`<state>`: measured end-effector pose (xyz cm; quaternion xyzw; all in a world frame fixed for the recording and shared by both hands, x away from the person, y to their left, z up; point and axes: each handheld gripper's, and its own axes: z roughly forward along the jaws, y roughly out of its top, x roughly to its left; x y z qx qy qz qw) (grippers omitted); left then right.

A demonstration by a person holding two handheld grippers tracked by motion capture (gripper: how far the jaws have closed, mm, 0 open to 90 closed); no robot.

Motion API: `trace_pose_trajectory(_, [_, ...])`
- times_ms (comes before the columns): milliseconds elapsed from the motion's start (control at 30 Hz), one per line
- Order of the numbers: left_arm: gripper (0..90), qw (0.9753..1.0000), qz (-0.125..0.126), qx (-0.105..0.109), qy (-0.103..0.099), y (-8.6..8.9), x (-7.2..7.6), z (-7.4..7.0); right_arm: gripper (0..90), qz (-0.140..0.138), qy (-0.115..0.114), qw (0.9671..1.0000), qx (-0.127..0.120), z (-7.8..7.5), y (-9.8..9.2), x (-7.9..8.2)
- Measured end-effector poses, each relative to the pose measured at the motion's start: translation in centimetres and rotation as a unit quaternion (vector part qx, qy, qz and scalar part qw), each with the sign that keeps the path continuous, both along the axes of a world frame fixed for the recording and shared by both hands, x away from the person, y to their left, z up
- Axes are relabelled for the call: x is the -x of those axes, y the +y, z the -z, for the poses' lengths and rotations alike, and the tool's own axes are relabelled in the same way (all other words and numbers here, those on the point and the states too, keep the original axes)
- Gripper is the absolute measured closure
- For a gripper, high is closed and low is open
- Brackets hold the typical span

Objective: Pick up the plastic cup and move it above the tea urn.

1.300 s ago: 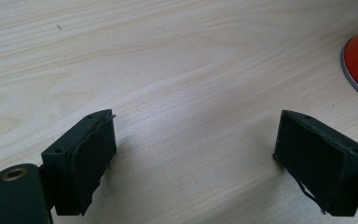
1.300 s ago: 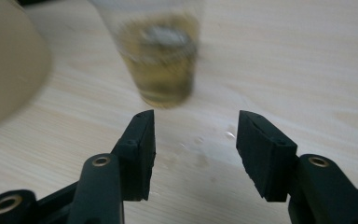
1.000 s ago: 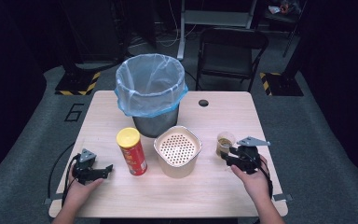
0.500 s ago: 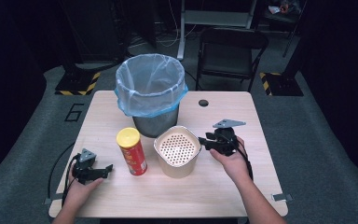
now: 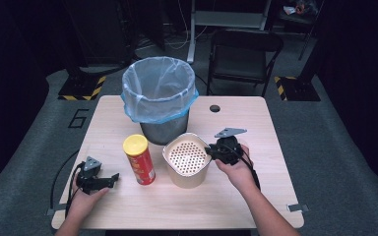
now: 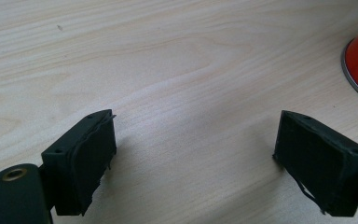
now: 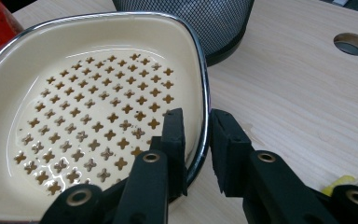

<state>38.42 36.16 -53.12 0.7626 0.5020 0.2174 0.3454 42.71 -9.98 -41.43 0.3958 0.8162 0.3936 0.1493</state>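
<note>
A cream strainer bowl [image 5: 186,160] with cross-shaped holes stands at the middle of the wooden table [image 5: 256,128]. My right gripper [image 5: 210,150] is at the bowl's right rim. In the right gripper view its jaws straddle the rim of the bowl [image 7: 98,93], one inside and one outside, and the right gripper [image 7: 196,123] is shut on the wall. A red chips can [image 5: 139,158] with a yellow lid stands upright left of the bowl. My left gripper [image 5: 112,178] rests on the table left of the can, open, with only bare wood between its jaws [image 6: 193,140].
A mesh waste bin [image 5: 158,98] with a blue liner stands just behind the bowl and can, its base [image 7: 186,18] close to the bowl. There is a round hole [image 5: 214,108] in the tabletop at the back right. A black chair [image 5: 243,54] stands beyond the table.
My right gripper left the small cup at the right, moved left to the strainer bowl and now straddles its rim. The left gripper has stayed still.
</note>
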Motion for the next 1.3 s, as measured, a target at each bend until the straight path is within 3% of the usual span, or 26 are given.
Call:
trace_pose_trajectory(100, [12.3, 1.0000, 0.001, -0.001, 0.002, 0.0, 0.0, 0.0, 77.1, -0.004, -0.002, 0.9999, 0.011, -0.1, -0.4, 0.7])
trace_pose_trajectory(467, [12.3, 1.0000, 0.004, -0.003, 0.007, 0.1, 0.0, -0.1, 77.5, -0.026, -0.003, 0.9997, 0.004, 0.0, -2.9, 3.6])
trace_pose_trajectory(600, [12.2, 1.0000, 0.004, -0.004, 0.007, 0.1, 0.0, -0.1, 78.1, -0.031, 0.002, 0.9995, -0.008, 0.1, -3.7, 4.4])
trace_pose_trajectory(667, [12.3, 1.0000, 0.004, -0.003, 0.007, 0.0, 0.0, -0.1, 75.0, -0.031, 0.009, 0.9993, -0.015, 0.0, -4.1, 4.7])
trace_pose_trajectory(700, [12.3, 1.0000, 0.003, -0.003, 0.007, 0.0, 0.0, -0.1, 69.3, -0.031, 0.010, 0.9991, -0.027, -0.2, -4.4, 4.7])
trace_pose_trajectory(733, [12.3, 1.0000, 0.003, -0.003, 0.007, 0.0, 0.0, -0.1, 64.3, -0.023, 0.006, 0.9989, -0.039, -0.6, -4.7, 4.9])
trace_pose_trajectory(767, [12.2, 1.0000, 0.003, -0.003, 0.007, 0.0, 0.0, -0.1, 59.1, -0.011, -0.014, 0.9988, -0.046, -1.4, -5.2, 5.0])
trace_pose_trajectory(867, [12.2, 1.0000, 0.003, -0.003, 0.006, 0.0, 0.0, -0.1, 50.1, 0.022, -0.050, 0.9980, -0.031, -2.4, -6.3, 4.7])
trace_pose_trajectory(933, [12.2, 1.0000, 0.003, -0.003, 0.007, 0.0, 0.0, -0.1, 44.3, 0.045, -0.060, 0.9970, -0.018, -2.5, -7.1, 4.4])
trace_pose_trajectory(1000, [12.2, 1.0000, 0.003, -0.003, 0.006, 0.0, 0.0, -0.1, 36.1, 0.065, -0.054, 0.9963, -0.010, -2.0, -7.8, 4.0])
trace_pose_trajectory(1100, [12.2, 1.0000, 0.003, -0.003, 0.006, 0.0, 0.0, -0.1, 32.4, 0.089, -0.048, 0.9948, -0.012, -1.1, -8.5, 3.7])
trace_pose_trajectory(1133, [12.2, 1.0000, 0.004, -0.003, 0.007, 0.0, 0.0, -0.1, 28.9, 0.105, -0.036, 0.9937, -0.019, 0.2, -9.2, 3.3])
trace_pose_trajectory(1300, [12.2, 1.0000, 0.004, -0.004, 0.007, 0.1, 0.0, -0.1, 26.3, 0.117, -0.030, 0.9926, -0.005, 2.1, -9.8, 2.6])
